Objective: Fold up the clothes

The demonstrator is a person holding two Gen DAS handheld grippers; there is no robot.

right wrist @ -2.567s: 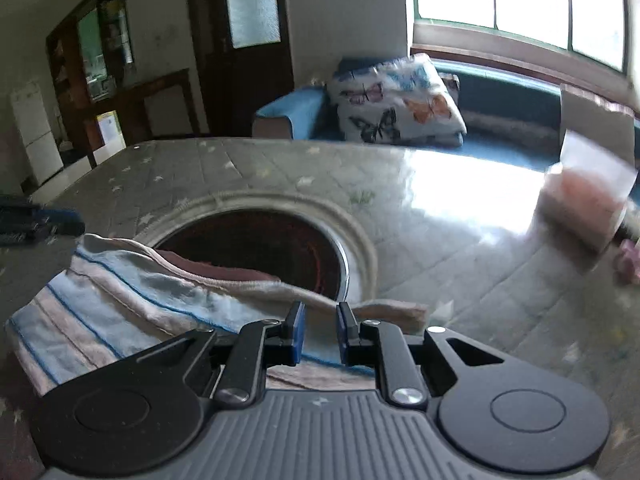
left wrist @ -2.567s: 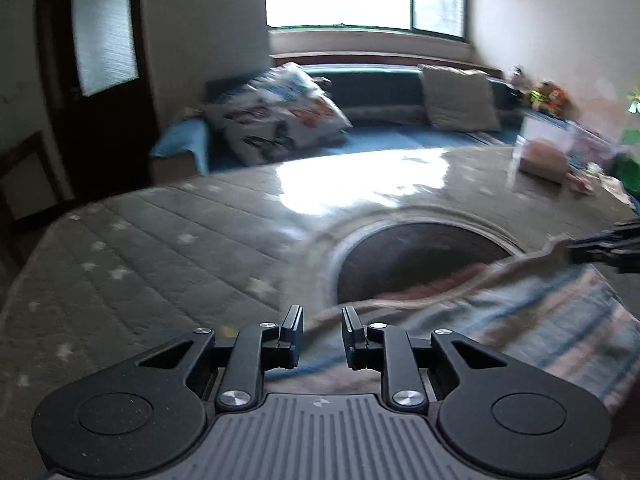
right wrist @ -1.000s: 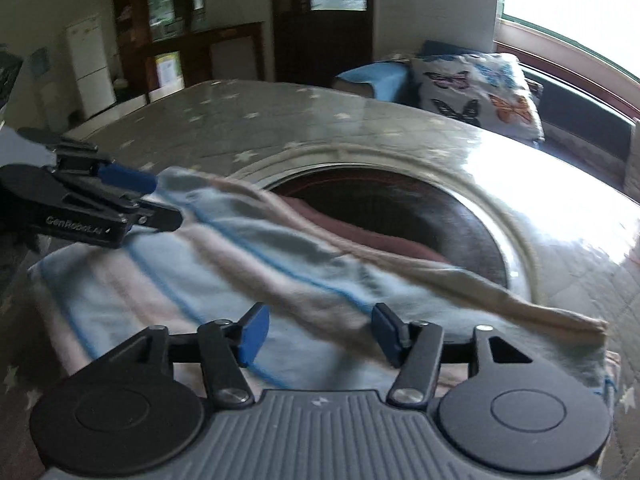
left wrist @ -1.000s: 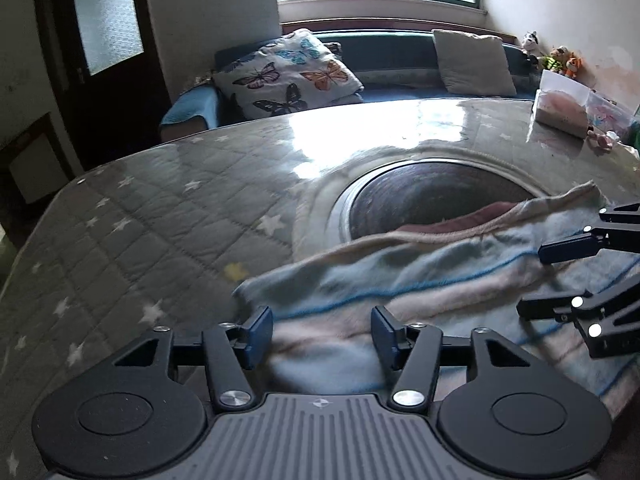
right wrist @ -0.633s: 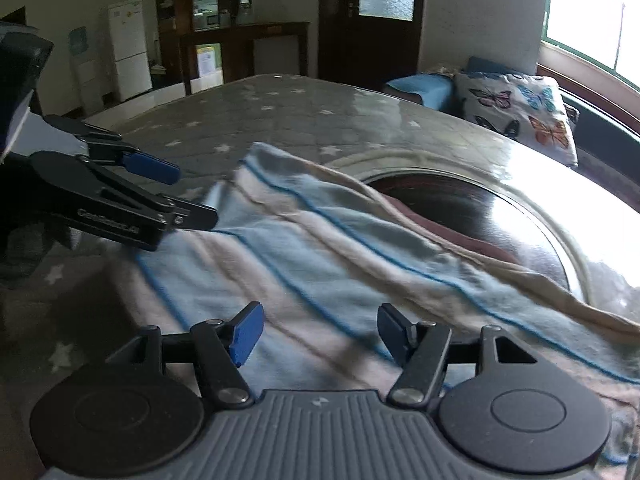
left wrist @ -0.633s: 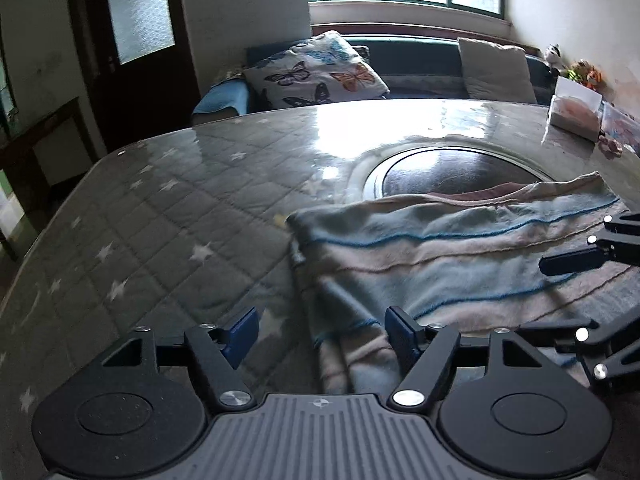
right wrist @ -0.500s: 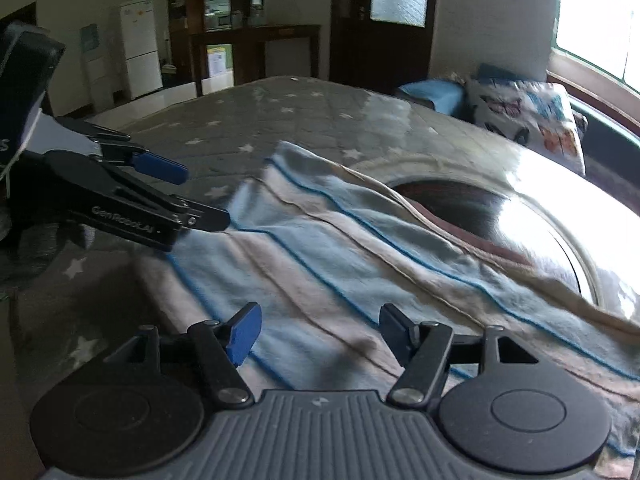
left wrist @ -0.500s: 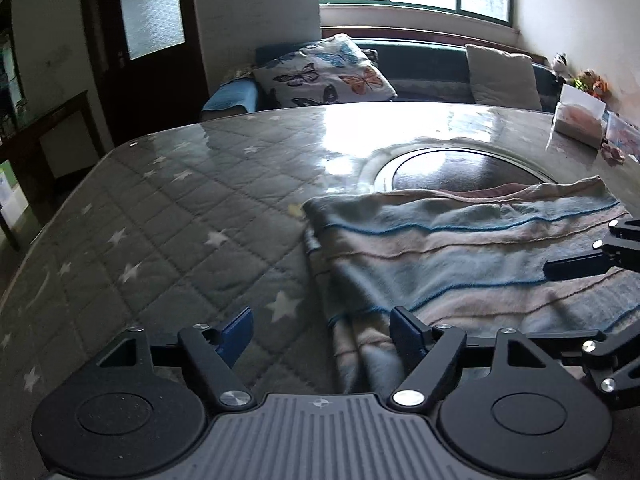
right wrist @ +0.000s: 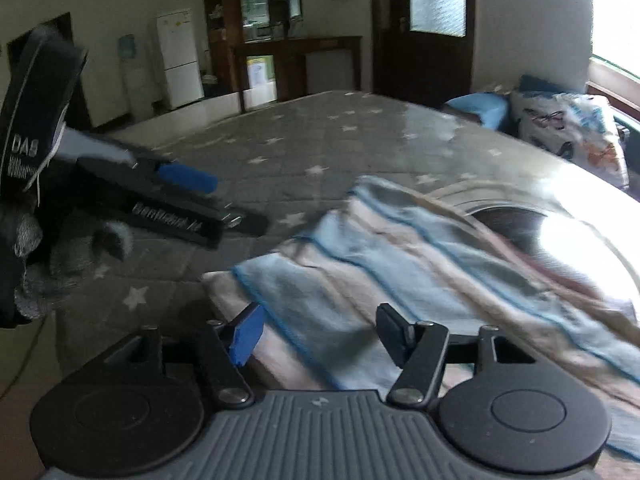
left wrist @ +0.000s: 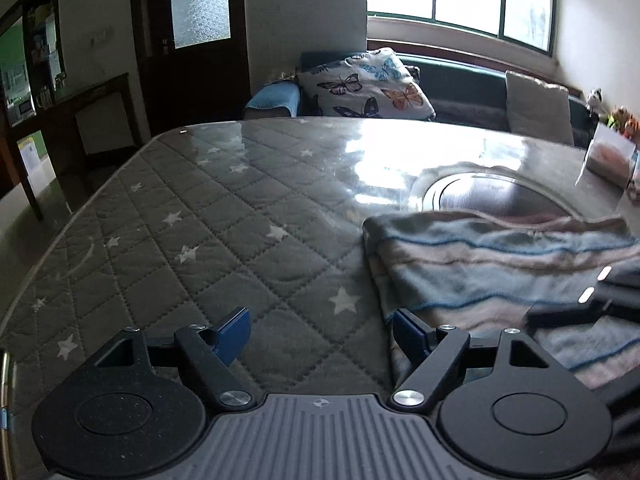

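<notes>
A striped towel-like cloth in blue, pink and white lies folded on the grey star-quilted table, its far edge over a dark round inset. My left gripper stands open just off the cloth's left edge, over bare quilt, its right finger at the cloth's hem. In the right wrist view the cloth spreads under my right gripper. That gripper's jaws are closing above the near corner, with the pads apart from the fabric. A gloved hand carries the left gripper.
A sofa with a butterfly pillow and a window stand beyond the table's far edge. A tissue box sits at the far right of the table. A dark door, a cabinet and a white fridge line the walls.
Both grippers, earlier shut on the cloth's edge, have let go and opened. The cloth now lies flat and folded. My left gripper slid left off the cloth, and the right drew towards its near corner.
</notes>
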